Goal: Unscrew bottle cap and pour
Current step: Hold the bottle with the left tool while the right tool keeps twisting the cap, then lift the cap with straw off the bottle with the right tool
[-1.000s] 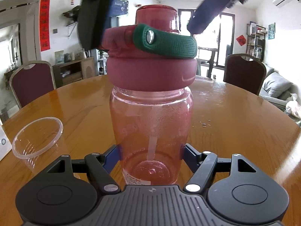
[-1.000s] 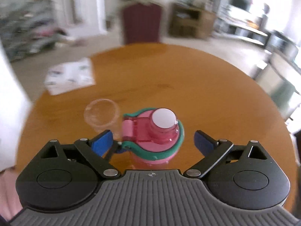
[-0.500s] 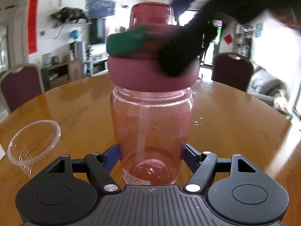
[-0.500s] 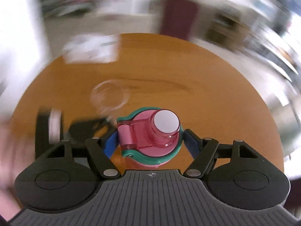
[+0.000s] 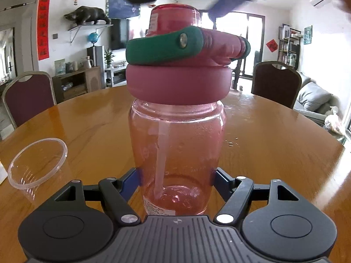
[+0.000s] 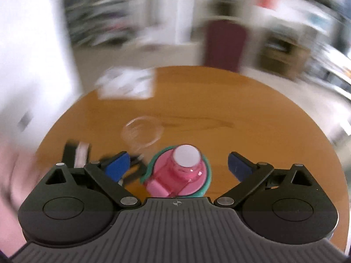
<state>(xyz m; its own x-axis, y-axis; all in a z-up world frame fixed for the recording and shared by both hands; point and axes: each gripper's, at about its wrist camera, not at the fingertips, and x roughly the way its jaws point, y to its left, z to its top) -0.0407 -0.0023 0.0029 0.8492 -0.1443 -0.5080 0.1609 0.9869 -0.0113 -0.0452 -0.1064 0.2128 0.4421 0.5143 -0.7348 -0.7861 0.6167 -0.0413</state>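
Observation:
A clear pink bottle (image 5: 175,153) with a straw inside stands upright on the wooden table (image 5: 274,135). Its maroon cap (image 5: 178,85) carries a green strap and a pink spout. My left gripper (image 5: 175,179) is shut on the bottle's lower body. My right gripper (image 6: 177,164) hovers over the cap (image 6: 182,171), open, with both blue fingers standing clear of it. It shows blurred at the top of the left wrist view. A clear plastic cup (image 5: 37,164) stands left of the bottle and also shows in the right wrist view (image 6: 142,131).
A white paper sheet (image 6: 127,84) lies at the table's far edge. Maroon chairs (image 5: 28,96) stand around the table. The right wrist view is motion-blurred.
The right gripper closed on the cap half a second ago, turned it, and has now opened wide. The cap's strap and spout have rotated. The left gripper kept its hold.

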